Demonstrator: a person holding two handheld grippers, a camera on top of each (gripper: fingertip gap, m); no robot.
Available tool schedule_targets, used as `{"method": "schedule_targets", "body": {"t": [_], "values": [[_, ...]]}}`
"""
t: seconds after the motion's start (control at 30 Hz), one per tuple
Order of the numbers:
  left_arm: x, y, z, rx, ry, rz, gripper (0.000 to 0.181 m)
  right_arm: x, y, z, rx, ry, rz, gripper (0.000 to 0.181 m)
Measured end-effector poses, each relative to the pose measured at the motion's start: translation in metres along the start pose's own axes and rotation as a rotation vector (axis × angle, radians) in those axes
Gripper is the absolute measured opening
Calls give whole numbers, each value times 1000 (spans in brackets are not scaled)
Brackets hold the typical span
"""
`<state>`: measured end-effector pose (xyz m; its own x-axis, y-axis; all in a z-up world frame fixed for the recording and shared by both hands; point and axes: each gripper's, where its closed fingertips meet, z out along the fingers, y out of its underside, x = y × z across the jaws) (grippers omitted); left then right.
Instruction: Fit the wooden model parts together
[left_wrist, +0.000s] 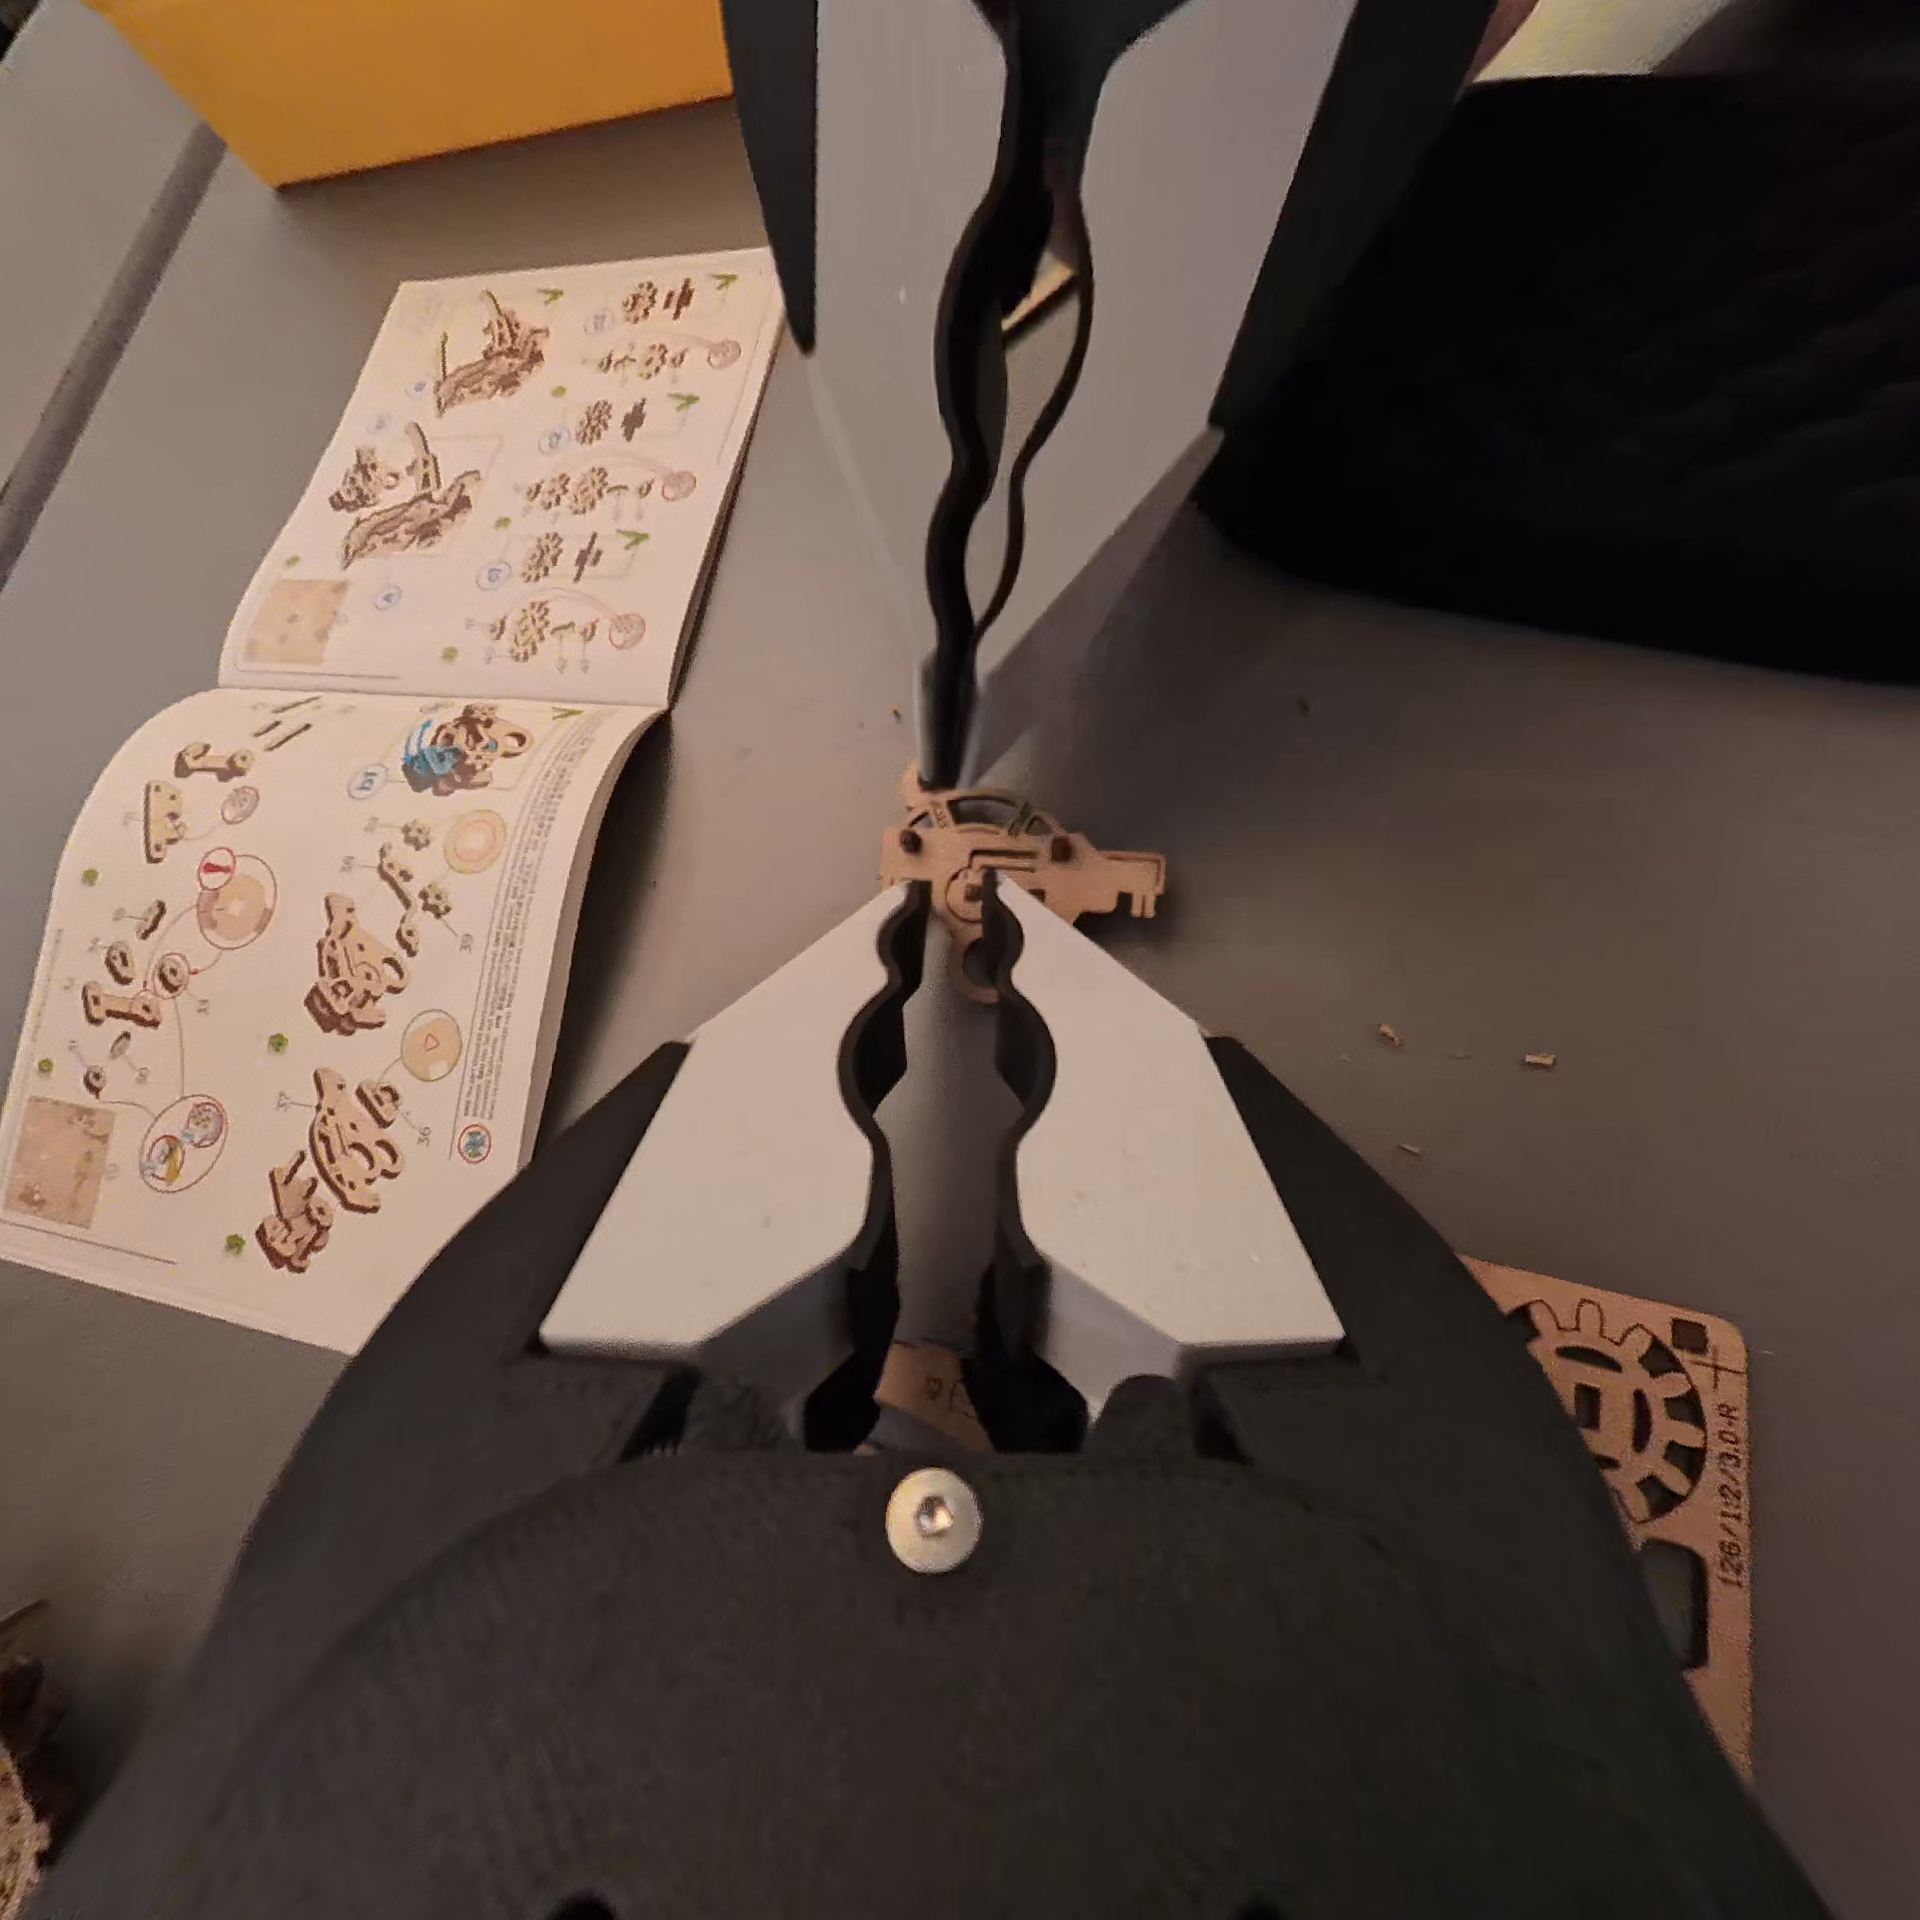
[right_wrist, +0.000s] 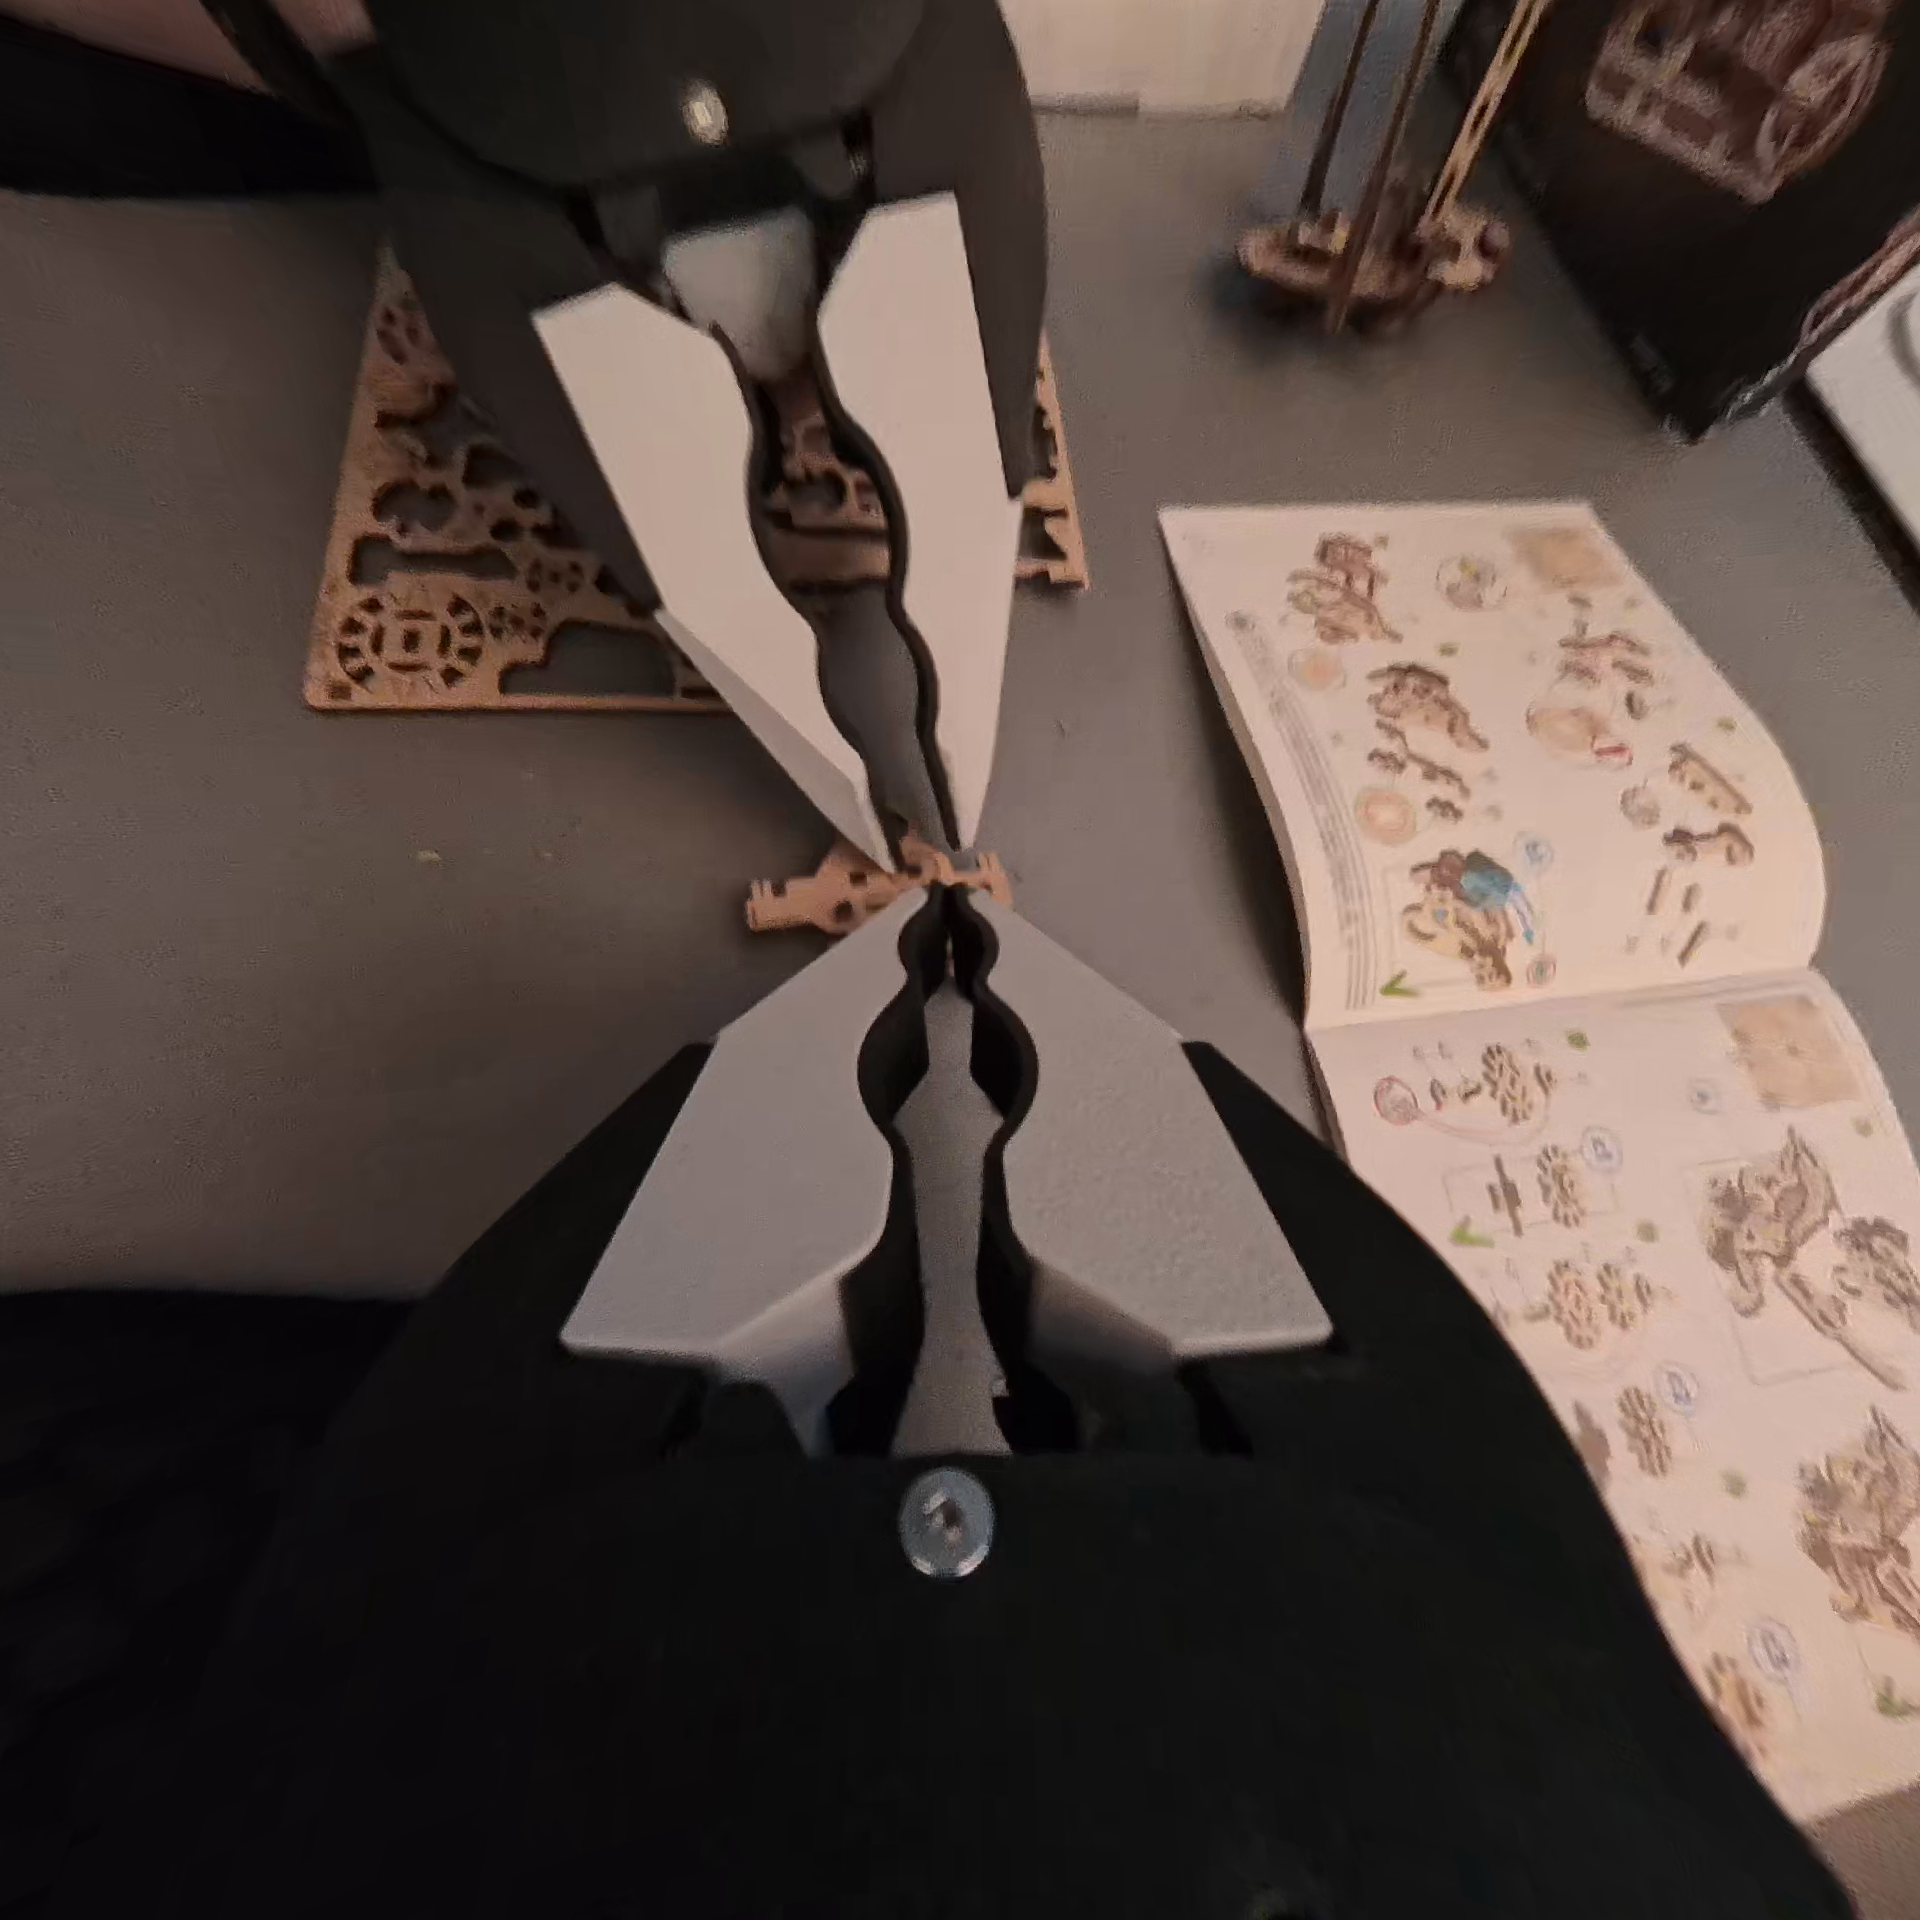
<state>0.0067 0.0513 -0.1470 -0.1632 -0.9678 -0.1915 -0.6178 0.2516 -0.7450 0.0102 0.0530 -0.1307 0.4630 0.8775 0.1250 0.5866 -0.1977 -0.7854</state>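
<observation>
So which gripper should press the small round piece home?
Probably left: the left gripper pinches the small round piece, while the right gripper clamps the flat wooden part, steadying it.

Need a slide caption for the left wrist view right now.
Both hand-held grippers, left and right, pinch one wooden part from opposite sides above the grey table, open booklet alongside.

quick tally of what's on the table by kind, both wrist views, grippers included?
Grippers: 2, left gripper, right gripper
Wooden model part, gripped by both: 1
Wooden cut-out sheet: 1
Instruction booklet: 1
Assembled wooden models: 2
Yellow box: 1
Total: 8
</observation>
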Motion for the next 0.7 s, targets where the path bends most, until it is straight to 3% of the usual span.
{"method": "schedule_targets", "body": {"t": [0.03, 0.13, 0.23, 0.4, 0.7], "values": [[-3, 2, -1, -14, -14, -9, 11, -2, 1, 2, -1, -19, 11, 0], [-20, 14, -11, -70, -85, -110, 4, -5, 14, 11, -45, -46, 27, 0], [-15, 19, -18, -73, 10, -307, 4, -4, 13, 11, -54, -23, -5, 0], [-3, 12, -16, -44, 234, -617, 26, -4, 13, 11, -52, -11, -13, 0], [3, 7, -10, -9, 502, -885, 8, -4, 12, 11, -33, 14, -70, 0]]}}
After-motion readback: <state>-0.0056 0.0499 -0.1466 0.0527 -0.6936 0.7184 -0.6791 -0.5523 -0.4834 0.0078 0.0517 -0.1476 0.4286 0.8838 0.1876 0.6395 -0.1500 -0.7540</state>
